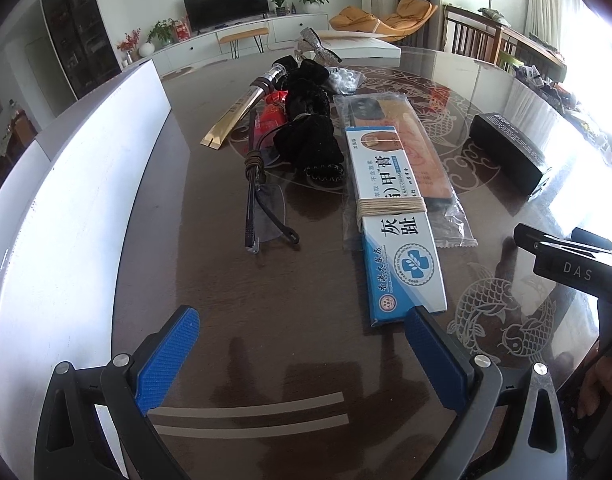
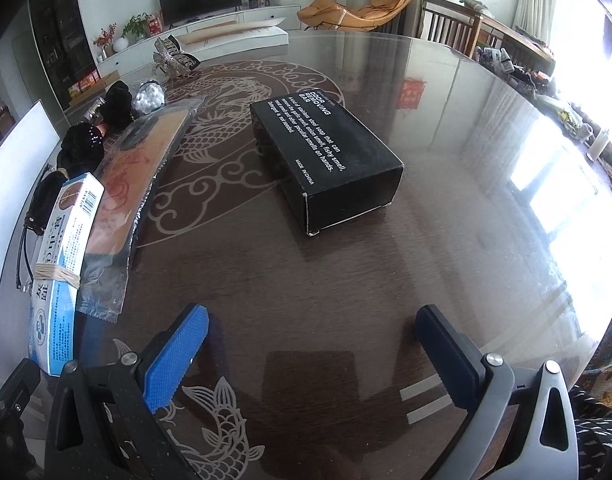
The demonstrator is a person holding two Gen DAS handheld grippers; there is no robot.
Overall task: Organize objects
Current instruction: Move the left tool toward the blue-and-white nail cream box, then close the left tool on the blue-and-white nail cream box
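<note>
Your left gripper (image 1: 302, 354) hangs low over the dark glass-topped table (image 1: 306, 280) with its jaws spread wide and nothing between them; your right gripper (image 2: 312, 350) is spread just as wide and equally empty. Count the things ahead of you. One blue-and-white ointment box (image 1: 394, 216), bound with one band of pale string, lies at 1 o'clock from the left gripper, its near end just beside the right-hand blue pad. It rests partly on one clear plastic packet (image 1: 418, 148) holding something orange and black whose nature you cannot make out. One black carton (image 2: 326, 160) printed "odor removing bar" sits at 12 o'clock from the right gripper, well apart from the rest. At 11 o'clock from the left gripper lies one pair of glasses (image 1: 262, 208) with a cord wound round its arms, and beyond it a heap of black fabric (image 1: 310, 128), one gold-and-silver tube (image 1: 246, 108), something red mostly hidden under the fabric, one bag of small white balls (image 1: 344, 78), and one glittery bow (image 1: 316, 46) at the far end. A white board (image 1: 66, 220) stands along 9 o'clock, cut off by the frame. At 3 o'clock in the left view, the right gripper's body is only partly visible.
</note>
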